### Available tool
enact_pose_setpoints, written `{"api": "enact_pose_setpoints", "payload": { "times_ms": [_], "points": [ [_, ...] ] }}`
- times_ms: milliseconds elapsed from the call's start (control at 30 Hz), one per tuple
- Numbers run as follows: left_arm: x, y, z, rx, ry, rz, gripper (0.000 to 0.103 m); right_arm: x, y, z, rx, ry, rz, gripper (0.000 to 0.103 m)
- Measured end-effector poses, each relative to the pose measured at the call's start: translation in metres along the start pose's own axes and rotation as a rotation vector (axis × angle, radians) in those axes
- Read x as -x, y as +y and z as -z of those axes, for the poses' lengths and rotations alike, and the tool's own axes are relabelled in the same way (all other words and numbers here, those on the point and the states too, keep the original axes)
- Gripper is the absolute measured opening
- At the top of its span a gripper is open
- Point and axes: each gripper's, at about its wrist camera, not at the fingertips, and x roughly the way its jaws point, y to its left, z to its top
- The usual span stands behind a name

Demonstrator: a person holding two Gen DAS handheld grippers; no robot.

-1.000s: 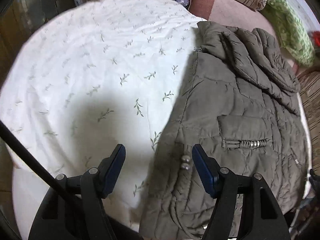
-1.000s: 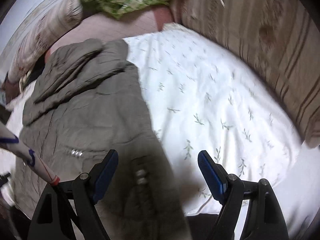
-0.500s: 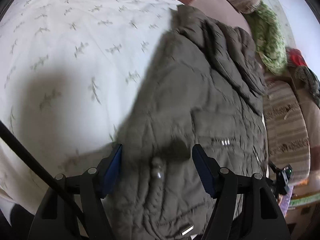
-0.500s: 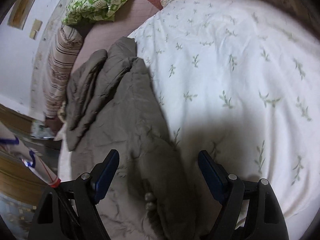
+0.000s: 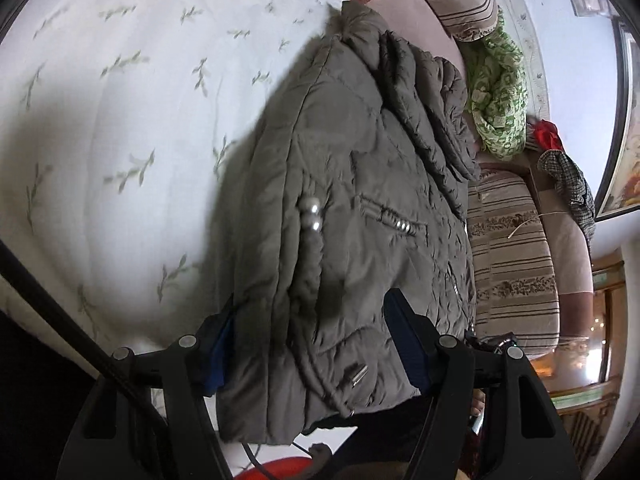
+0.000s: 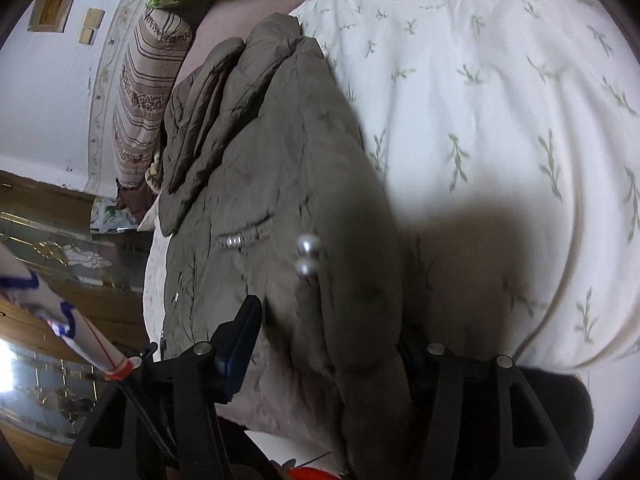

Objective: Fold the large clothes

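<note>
An olive quilted jacket (image 5: pixel 360 184) lies folded lengthwise on a white leaf-print bedspread (image 5: pixel 120 120). It also shows in the right wrist view (image 6: pixel 272 184). Two pearl buttons (image 5: pixel 312 214) sit on its folded edge. My left gripper (image 5: pixel 316 344) is open, its blue fingers straddling the jacket's near hem. My right gripper (image 6: pixel 328 340) is open too, with the hem bulging between its fingers; the right finger is mostly hidden behind fabric.
Striped cushions (image 5: pixel 512 264) and a green patterned cloth (image 5: pixel 500 96) lie beyond the jacket. A striped bolster (image 6: pixel 140 92) lies along the wall. The bedspread (image 6: pixel 500 100) spreads wide beside the jacket. A red object (image 5: pixel 288 468) sits below the bed edge.
Both grippers have moved down and in over the jacket's near hem; the hem now sits between the fingers of each. The views have tilted toward the wall side.
</note>
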Motion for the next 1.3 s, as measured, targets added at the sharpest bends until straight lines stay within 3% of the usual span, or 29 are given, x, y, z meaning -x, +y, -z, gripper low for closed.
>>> {"api": "enact_pose_setpoints", "payload": {
  "times_ms": [167,267,333,400,733,800,967,1067,1100,1200,1300],
  "points": [
    [-0.005,0.005,-0.007,0.018,0.013,0.027,0.067,-0.005,-0.007,0.001,-0.037,0.014,-0.026,0.061],
    [-0.007,-0.004,-0.003,-0.019,-0.002,-0.01,0.067,-0.005,-0.004,0.003,-0.024,0.016,-0.02,0.057],
    [-0.007,-0.011,0.004,-0.055,-0.01,-0.06,0.052,-0.003,0.001,0.007,0.0,0.016,-0.001,0.051],
    [-0.006,-0.014,0.011,-0.077,-0.005,-0.084,0.045,0.001,0.005,0.01,0.028,0.013,0.014,0.043],
    [-0.014,-0.019,0.025,-0.084,-0.031,-0.143,0.045,-0.012,0.018,0.028,0.091,0.056,0.065,0.04],
    [-0.015,-0.031,0.029,-0.115,-0.051,-0.242,0.045,-0.011,0.021,0.03,0.103,0.04,0.102,0.04],
    [-0.029,-0.069,0.042,-0.294,-0.1,-0.509,0.045,-0.015,0.048,0.043,0.207,-0.013,0.288,0.04],
    [-0.034,-0.082,0.047,-0.343,-0.112,-0.584,0.029,-0.02,0.059,0.047,0.234,-0.037,0.388,0.039],
    [-0.034,-0.084,0.049,-0.352,-0.118,-0.6,0.025,-0.02,0.062,0.048,0.245,-0.046,0.415,0.033],
    [-0.03,-0.098,0.053,-0.387,-0.152,-0.648,0.019,-0.016,0.075,0.052,0.29,-0.084,0.476,0.021],
    [-0.016,-0.108,0.058,-0.412,-0.2,-0.665,0.017,-0.011,0.09,0.057,0.335,-0.124,0.518,0.017]
  ]
}}
